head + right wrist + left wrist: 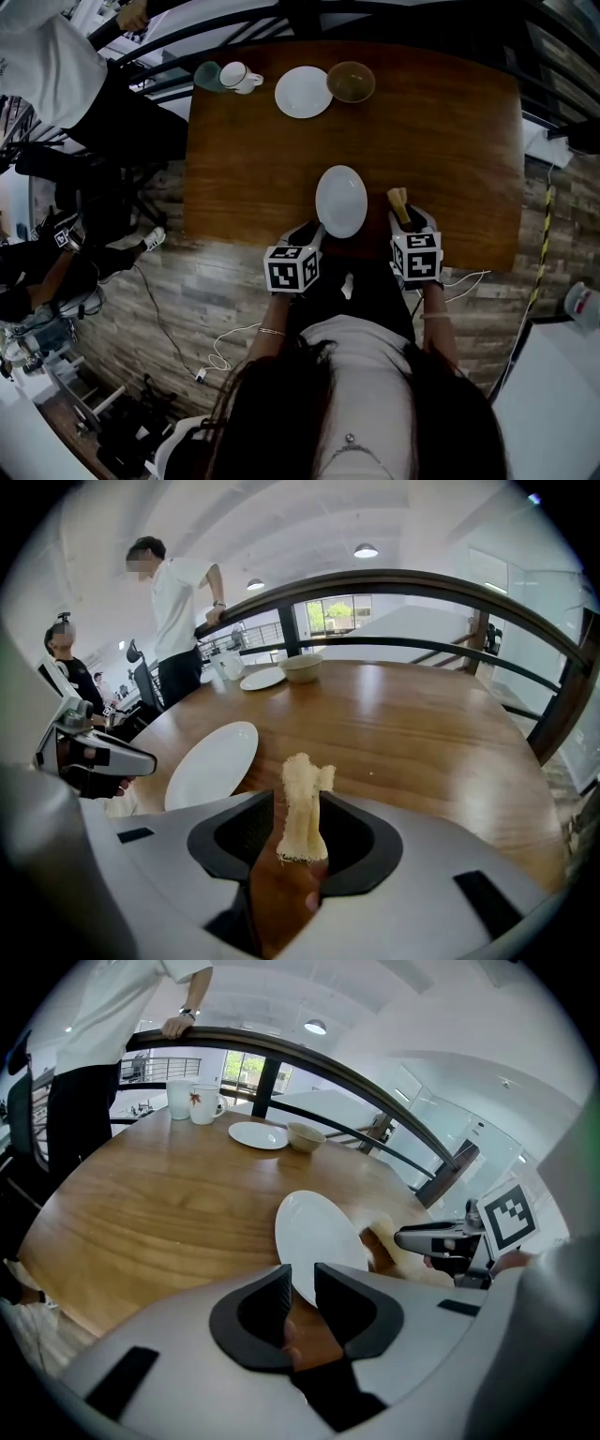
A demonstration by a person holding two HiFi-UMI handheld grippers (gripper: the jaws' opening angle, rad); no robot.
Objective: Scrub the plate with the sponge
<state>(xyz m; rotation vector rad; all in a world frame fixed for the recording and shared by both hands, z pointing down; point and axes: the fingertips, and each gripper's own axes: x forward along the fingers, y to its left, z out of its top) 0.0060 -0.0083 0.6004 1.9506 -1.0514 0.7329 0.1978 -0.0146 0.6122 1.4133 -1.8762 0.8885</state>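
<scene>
Plate (pixel 341 201): white, glazed, stiff, likely slick and breakable. It lies flat on the table (pixel 244 141) near the 6 o'clock edge and is best taken by its near rim. Left tongs (pixel 302 1269) released, that rim in the gap, pads not biting.

Sponge (pixel 399 199): light, fibrous, squashy; take it mid-length. It stands between the right tongs (pixel 295 797), which are spread wide and apparently not pinching. Plate at their 10 o'clock.

Wooden table (pixel 422 141) bears near plate (pixel 341 201), far plate (pixel 303 92), bowl (pixel 351 82), mug (pixel 239 77), perhaps a second cup (pixel 208 75).

Dim overhead view — bright, fisheye-warped close-ups
</scene>
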